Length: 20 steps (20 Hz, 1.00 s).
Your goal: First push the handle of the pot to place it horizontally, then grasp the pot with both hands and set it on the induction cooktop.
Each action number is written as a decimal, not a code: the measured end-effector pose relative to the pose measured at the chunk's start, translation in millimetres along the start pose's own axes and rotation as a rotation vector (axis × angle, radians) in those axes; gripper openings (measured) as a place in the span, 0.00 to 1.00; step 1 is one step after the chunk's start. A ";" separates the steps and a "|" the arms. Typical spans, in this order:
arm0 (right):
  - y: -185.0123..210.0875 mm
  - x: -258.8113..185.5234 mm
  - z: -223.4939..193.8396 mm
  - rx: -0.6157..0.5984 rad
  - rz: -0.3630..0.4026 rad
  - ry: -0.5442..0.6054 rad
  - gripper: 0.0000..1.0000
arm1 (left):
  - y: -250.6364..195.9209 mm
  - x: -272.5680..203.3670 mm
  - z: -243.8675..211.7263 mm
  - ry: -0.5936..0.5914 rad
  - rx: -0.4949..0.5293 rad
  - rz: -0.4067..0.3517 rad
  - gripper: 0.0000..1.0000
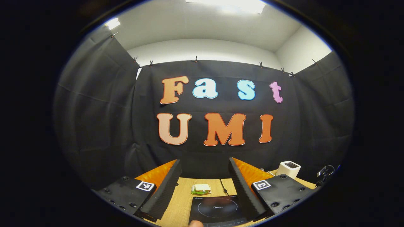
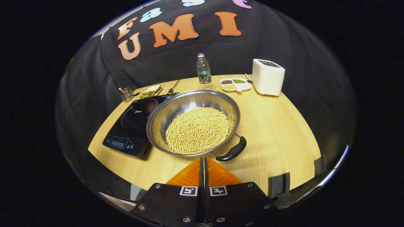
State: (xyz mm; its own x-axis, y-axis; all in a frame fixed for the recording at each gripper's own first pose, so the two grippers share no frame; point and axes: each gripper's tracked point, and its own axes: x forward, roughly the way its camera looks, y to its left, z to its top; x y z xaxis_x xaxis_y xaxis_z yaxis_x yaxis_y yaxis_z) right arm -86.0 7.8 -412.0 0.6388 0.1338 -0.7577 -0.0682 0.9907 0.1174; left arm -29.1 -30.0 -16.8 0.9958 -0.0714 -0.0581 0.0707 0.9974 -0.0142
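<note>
Pot (image 2: 193, 121): full of beans, on the table (image 2: 277, 126), beside the cooktop (image 2: 132, 126)
Handle (image 2: 233, 152): angled toward the right gripper (image 2: 203, 164)
Right gripper: closed, empty
Left gripper (image 1: 205, 179): open, above the cooktop

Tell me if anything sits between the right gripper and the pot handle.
Nothing visible does. The right gripper, shut, sits just short of the pot, with only bare table between it and the handle to its right.
</note>
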 end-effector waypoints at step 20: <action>-6.2 39.4 -8.5 0.111 -0.021 0.115 0.00 | 20.0 3.7 -12.8 0.006 0.004 0.042 1.00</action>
State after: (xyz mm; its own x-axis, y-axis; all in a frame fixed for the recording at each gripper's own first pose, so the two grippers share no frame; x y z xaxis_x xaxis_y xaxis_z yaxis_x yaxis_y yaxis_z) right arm -67.0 7.1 -448.0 0.5464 0.1213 -0.8287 0.0337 0.9855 0.1665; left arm -24.8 -10.4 -30.1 0.9974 -0.0299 -0.0650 0.0295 0.9995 -0.0078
